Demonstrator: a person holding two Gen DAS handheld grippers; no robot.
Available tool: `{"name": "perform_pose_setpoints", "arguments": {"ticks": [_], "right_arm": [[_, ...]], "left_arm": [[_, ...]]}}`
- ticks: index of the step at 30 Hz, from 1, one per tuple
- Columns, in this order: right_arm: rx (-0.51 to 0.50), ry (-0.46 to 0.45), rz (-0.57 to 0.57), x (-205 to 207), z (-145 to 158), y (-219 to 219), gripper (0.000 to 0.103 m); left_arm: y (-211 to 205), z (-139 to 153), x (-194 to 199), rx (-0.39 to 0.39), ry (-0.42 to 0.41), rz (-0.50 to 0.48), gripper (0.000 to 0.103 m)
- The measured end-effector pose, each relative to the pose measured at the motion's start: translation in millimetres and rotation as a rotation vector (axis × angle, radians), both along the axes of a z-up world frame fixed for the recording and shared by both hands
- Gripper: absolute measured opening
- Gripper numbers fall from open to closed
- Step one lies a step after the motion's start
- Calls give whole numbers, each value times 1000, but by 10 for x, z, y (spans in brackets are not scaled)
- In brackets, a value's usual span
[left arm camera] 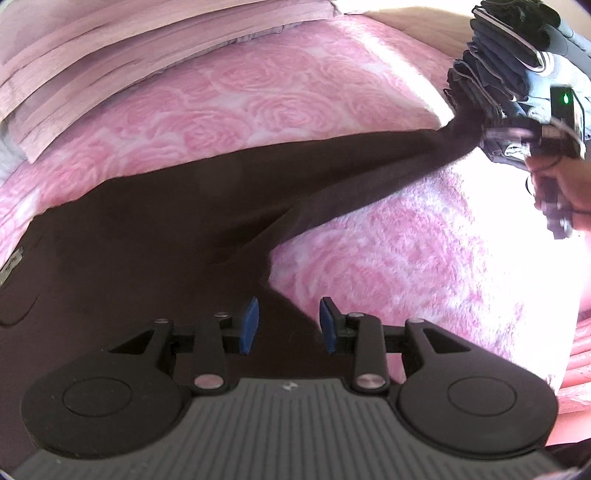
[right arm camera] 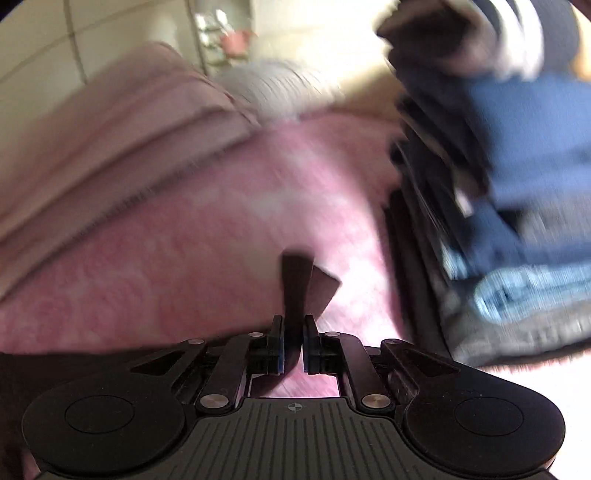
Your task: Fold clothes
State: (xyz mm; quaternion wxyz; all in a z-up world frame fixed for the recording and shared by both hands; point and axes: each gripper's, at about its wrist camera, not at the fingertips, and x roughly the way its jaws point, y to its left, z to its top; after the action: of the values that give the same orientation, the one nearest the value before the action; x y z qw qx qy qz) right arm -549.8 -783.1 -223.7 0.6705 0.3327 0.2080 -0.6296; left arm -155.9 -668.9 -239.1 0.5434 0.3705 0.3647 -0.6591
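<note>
- A bed fills most of the room, covered by a fluffy pink blanket [left arm camera: 280,107] with a rose pattern.
- A folded, ribbed dusty-pink quilt [left arm camera: 74,92] lies along its far edge.
- Strong light washes out the blanket's right side.
- A pale tiled wall [right arm camera: 44,48] stands behind, with blurred small items [right arm camera: 221,33] on something I can't make out.

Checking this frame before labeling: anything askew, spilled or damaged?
Nothing spilled or damaged. The dark garment lies on the pink bedspread, one part stretched taut up to the right gripper, which is shut on it. The left gripper is open above the cloth. The folded clothes stack leans slightly; right view is motion-blurred.
</note>
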Motion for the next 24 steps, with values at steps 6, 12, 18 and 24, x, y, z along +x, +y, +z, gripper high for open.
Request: {"name": "perform_pose_setpoints", "arguments": {"ticks": [6, 12, 18, 24], "right_arm": [[135, -80, -111, -358, -158, 197, 7], [138, -125, -117, -406, -179, 65, 71], [178, -204, -120, -409, -191, -159, 11], [-12, -107, -65, -354, 215, -247, 12]], "left_arm": [[-435, -164, -144, -33, -45, -73, 33], [-740, -466, -362, 6, -178, -244, 34], [-739, -663, -625, 63, -235, -412, 12], [-549, -747, -818, 92, -201, -441, 13]]}}
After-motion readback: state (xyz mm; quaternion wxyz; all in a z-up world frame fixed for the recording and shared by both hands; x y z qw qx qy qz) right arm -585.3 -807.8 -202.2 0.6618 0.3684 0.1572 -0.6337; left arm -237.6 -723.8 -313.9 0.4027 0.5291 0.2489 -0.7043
